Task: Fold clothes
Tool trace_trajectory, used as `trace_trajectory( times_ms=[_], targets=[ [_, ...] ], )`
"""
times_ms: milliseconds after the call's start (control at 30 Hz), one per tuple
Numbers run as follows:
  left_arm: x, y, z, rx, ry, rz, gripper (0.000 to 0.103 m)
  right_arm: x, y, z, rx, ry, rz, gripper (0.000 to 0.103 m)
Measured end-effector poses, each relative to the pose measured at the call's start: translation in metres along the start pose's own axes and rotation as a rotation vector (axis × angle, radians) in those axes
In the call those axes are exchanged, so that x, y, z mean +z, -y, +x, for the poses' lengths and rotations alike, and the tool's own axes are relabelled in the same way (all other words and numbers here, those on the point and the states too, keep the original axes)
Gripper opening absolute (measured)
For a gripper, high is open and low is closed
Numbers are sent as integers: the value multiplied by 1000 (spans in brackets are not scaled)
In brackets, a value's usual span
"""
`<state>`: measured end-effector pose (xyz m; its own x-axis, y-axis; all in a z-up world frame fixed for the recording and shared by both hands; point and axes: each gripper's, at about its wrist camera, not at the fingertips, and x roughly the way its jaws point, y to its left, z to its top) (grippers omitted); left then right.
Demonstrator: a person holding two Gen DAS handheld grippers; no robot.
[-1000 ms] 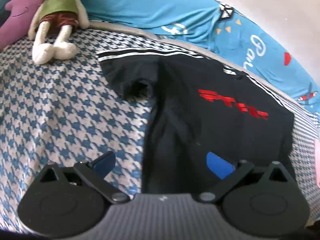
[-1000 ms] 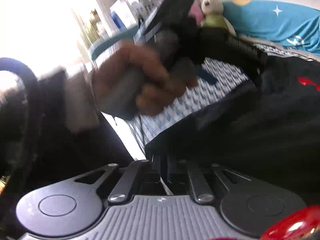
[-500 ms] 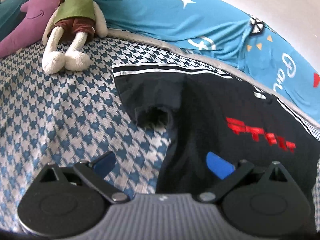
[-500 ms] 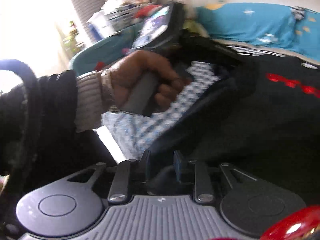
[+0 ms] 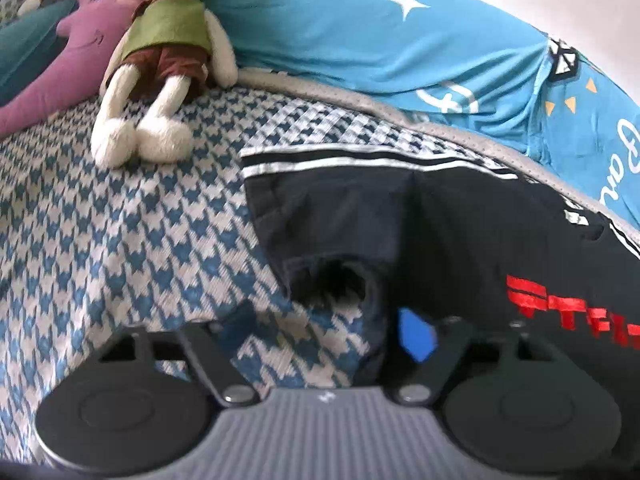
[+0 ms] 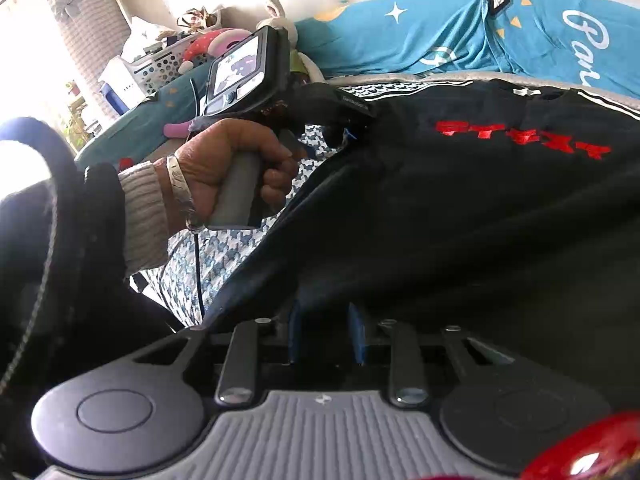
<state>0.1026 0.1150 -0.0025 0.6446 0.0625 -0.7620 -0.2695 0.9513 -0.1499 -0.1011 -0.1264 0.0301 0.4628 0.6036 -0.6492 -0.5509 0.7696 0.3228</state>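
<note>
A black T-shirt [image 5: 460,232] with white sleeve stripes and a red print lies flat on the houndstooth bedspread [image 5: 100,240]. My left gripper [image 5: 328,326] is open, low over the bed. Its fingertips flank the shirt's side edge just below the left sleeve opening [image 5: 340,284]. In the right wrist view the black T-shirt [image 6: 460,208] fills the right side. My right gripper [image 6: 326,334] has its blue pads close together, with the shirt's bunched lower hem between them. A hand [image 6: 224,168] holds the left gripper [image 6: 352,136] at the sleeve.
A plush rabbit [image 5: 160,60] and a purple cushion [image 5: 60,72] lie at the bed's far left. A blue printed quilt [image 5: 400,40] runs along the back. Baskets and boxes [image 6: 152,68] stand beyond the bed. A dark sleeve [image 6: 60,240] crosses the left.
My left gripper moved forward and left, from over the shirt's body to the sleeve opening, staying open. The right gripper's pads parted slightly and now hold bunched hem between them.
</note>
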Motion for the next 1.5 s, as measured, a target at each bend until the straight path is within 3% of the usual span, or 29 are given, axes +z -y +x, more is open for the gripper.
trace_trajectory(
  times_ms=[100,167,300,567,633,700,833,967,1133,1233,1500],
  targets=[
    [3,5,-4,-17,22,4,28,-3,1,-3,-13,0,9,27],
    [4,9,-12,4,54,16,23,-5,3,-5,-23,0,16,27],
    [9,13,-25,70,130,46,23,-9,8,-9,-44,0,31,27],
    [8,1,-13,192,119,57,23,-15,23,-32,-131,54,68,27],
    [8,2,-10,211,107,70,28,-19,32,-42,-180,75,103,27],
    [5,1,-3,254,69,66,47,-26,43,-55,-239,96,145,27],
    [4,3,-18,185,61,34,50,-42,64,-82,-368,136,253,27],
    [-4,14,-46,182,126,79,80,-57,86,-106,-502,171,379,27],
    [-14,23,-73,126,151,105,83,-75,105,-126,-621,204,527,27],
    [-24,27,-85,101,152,119,83,-82,107,-132,-625,211,569,39],
    [-58,37,-104,53,120,152,84,-86,115,-117,-598,173,613,40]
  ],
)
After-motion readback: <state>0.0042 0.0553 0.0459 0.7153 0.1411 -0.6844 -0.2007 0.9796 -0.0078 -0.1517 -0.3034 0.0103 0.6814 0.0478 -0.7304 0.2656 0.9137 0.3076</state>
